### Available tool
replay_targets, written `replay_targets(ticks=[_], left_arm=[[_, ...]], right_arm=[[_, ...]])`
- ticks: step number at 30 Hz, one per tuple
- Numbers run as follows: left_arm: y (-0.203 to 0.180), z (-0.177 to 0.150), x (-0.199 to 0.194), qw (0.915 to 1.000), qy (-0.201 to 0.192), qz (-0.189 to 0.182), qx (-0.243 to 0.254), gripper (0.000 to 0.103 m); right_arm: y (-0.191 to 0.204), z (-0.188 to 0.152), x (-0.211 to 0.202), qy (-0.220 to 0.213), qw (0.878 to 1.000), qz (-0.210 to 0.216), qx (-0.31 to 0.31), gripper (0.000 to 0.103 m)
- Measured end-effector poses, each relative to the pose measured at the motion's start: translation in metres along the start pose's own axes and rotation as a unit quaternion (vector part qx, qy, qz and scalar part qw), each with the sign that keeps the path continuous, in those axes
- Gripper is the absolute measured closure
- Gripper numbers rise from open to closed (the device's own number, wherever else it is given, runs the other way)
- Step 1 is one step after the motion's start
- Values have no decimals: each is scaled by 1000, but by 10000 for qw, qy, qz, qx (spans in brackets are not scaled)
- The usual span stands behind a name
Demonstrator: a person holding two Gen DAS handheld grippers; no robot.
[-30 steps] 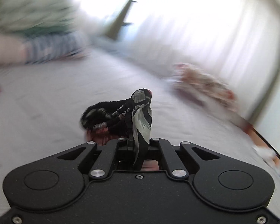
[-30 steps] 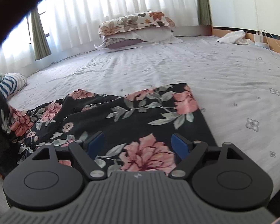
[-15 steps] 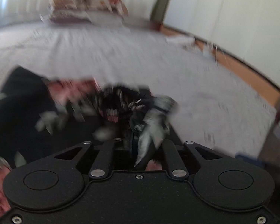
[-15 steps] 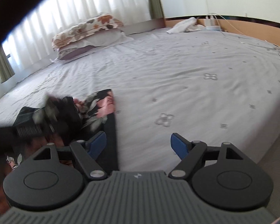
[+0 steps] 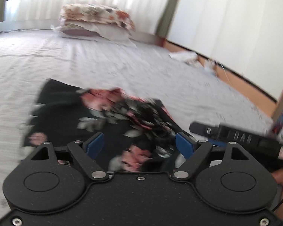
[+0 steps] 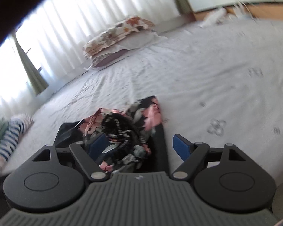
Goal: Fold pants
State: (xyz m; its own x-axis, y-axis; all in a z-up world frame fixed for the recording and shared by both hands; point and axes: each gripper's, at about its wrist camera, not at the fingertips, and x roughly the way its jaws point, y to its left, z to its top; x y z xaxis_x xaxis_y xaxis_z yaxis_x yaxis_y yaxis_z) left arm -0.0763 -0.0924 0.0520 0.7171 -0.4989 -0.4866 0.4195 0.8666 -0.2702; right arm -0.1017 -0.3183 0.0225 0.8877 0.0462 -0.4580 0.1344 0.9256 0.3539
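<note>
The black pants with pink flowers (image 5: 81, 120) lie on the grey bedsheet, one end folded over into a bunched heap (image 5: 141, 113). My left gripper (image 5: 140, 145) hovers just above that heap. Its jaws are opening and its blue pads (image 5: 184, 146) stand apart, touching no cloth. In the right wrist view the same pants (image 6: 122, 130) lie below and ahead of my right gripper (image 6: 137, 145), which is open, its pads clear of the fabric. The other gripper's black finger (image 5: 235, 137) shows at the right of the left wrist view.
Stacked floral pillows (image 5: 96, 22) lie at the far end of the bed (image 5: 141, 64) before white curtains. A striped garment (image 6: 11, 137) lies at the left. White cloth and cables (image 5: 186, 56) lie by the wooden edge at the right.
My left gripper carried the pinched end of the pants across onto the rest of the garment and let it go; its jaws went from shut to wide apart. The right gripper stayed open and shifted a little.
</note>
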Motion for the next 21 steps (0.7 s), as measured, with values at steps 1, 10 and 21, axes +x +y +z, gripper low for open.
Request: replay_targets(ticks=[1, 10, 21], left_arm=[[9, 1, -6, 9999, -67, 105, -99, 19], [70, -10, -6, 9891, 186, 1391, -435, 20], [88, -41, 16, 9840, 524, 1695, 139, 20]], right_arm=[[0, 0, 0, 0, 10000, 0, 0, 13], [67, -39, 49, 187, 9501, -1823, -2525, 13], [25, -17, 5, 121, 9711, -2085, -1154, 13]])
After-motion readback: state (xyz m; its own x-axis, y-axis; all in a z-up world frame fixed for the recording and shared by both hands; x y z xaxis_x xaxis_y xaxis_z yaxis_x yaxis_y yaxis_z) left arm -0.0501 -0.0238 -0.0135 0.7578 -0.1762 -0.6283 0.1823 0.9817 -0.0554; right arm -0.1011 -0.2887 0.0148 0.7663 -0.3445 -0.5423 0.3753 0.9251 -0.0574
